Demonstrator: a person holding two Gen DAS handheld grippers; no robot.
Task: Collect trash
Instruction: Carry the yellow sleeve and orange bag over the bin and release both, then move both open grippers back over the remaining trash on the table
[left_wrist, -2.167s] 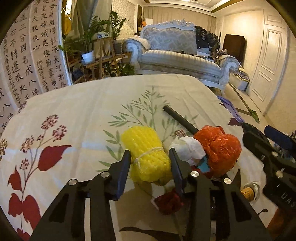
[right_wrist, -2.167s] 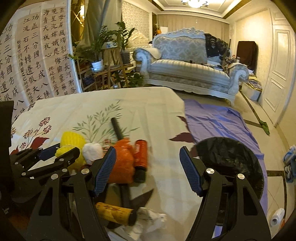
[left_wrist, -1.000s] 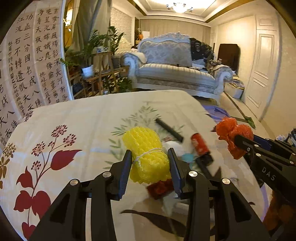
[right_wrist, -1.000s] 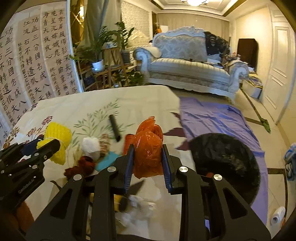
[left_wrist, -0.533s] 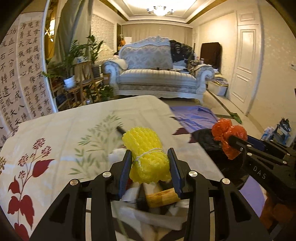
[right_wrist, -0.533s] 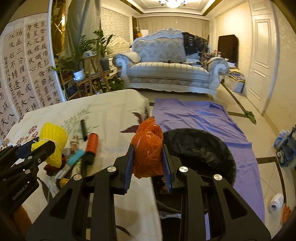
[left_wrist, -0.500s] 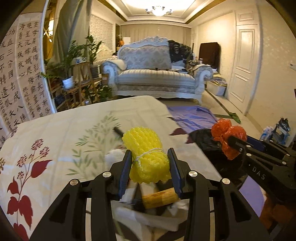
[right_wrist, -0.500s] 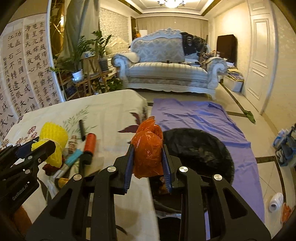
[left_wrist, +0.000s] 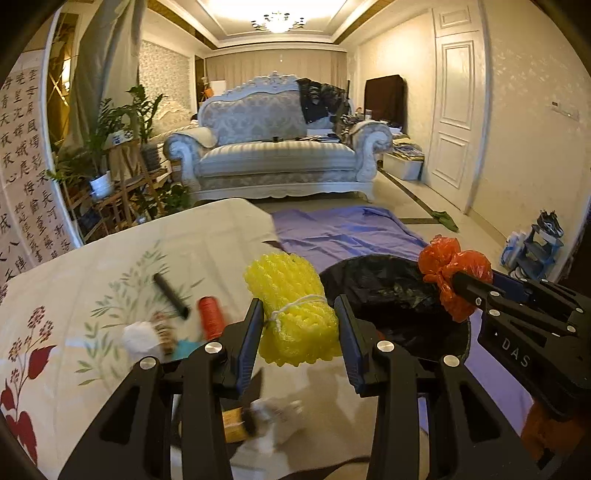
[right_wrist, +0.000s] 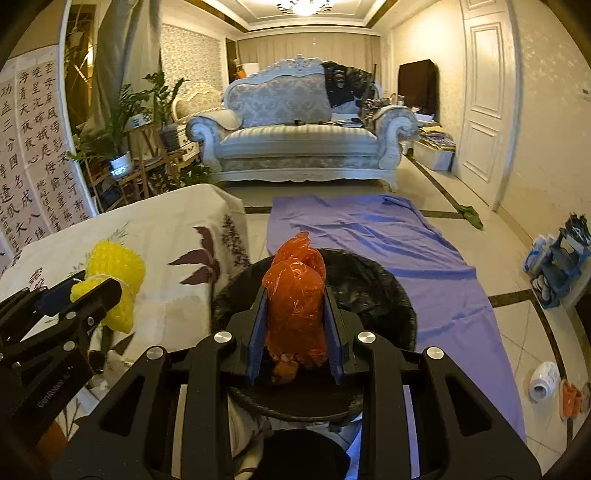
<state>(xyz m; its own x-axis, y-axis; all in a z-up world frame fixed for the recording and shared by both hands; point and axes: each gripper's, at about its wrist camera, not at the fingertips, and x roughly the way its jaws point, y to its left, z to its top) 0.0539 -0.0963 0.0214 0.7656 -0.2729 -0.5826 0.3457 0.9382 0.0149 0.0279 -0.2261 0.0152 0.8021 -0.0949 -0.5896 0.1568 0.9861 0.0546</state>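
Observation:
My left gripper (left_wrist: 299, 325) is shut on a yellow foam net roll (left_wrist: 291, 310) and holds it above the table's right edge, next to the black-lined trash bin (left_wrist: 384, 291). My right gripper (right_wrist: 295, 321) is shut on a crumpled orange plastic bag (right_wrist: 295, 295) and holds it over the open bin (right_wrist: 369, 291). The orange bag also shows in the left wrist view (left_wrist: 450, 269), and the yellow roll in the right wrist view (right_wrist: 114, 273). Loose trash lies on the table: an orange tube (left_wrist: 211, 317), a black stick (left_wrist: 170, 291), a white wad (left_wrist: 140, 336).
The table wears a floral cloth (left_wrist: 110, 266). A purple sheet (right_wrist: 369, 229) covers the floor under and beyond the bin. A sofa (right_wrist: 299, 147) stands at the back, plants (right_wrist: 122, 122) at left, a blue rack (right_wrist: 561, 266) and a white roll (right_wrist: 541, 380) at right.
Both grippers have swung right, off the table toward the bin, each still holding its item. The right gripper now holds the orange bag over the bin's opening.

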